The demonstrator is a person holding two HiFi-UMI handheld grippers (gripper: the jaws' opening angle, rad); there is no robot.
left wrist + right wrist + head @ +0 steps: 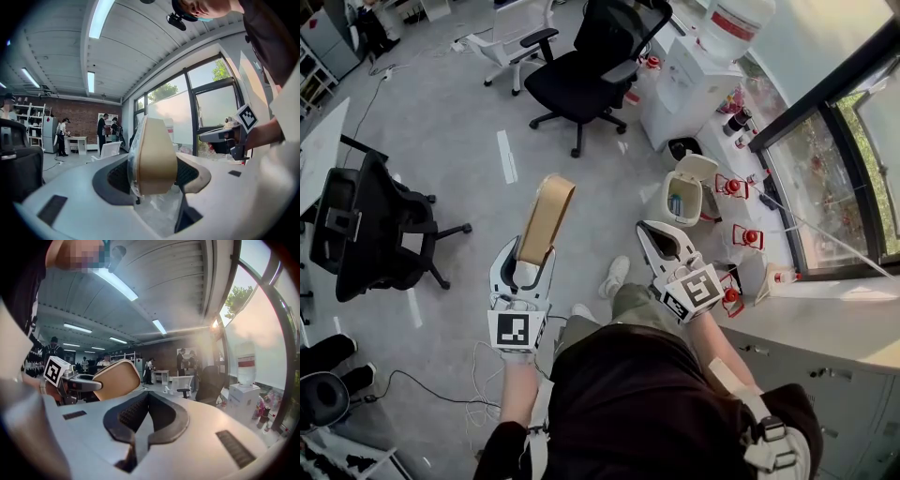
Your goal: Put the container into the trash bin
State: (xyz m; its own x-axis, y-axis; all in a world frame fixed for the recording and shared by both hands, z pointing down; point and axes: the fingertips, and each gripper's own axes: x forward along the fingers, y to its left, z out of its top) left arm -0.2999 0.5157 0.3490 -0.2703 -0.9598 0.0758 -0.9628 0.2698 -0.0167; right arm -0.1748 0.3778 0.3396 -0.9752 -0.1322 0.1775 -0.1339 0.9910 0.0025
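2 grippers | left gripper (525, 274) clamped on tan container (546, 217), tilted, upper centre | right gripper (651, 231) jaws closed, empty | only head view shows white trash bin (692, 208), lid up, right of centre, apart from container | only left gripper view shows container's clear plastic side | water bottle (245, 364) red band, print unreadable

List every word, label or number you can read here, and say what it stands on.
None can be read as text.
Too blurred to read: the red label band on the water bottle.
Square code patterns only, no letters: left marker cube, right marker cube.
No print visible on the container.
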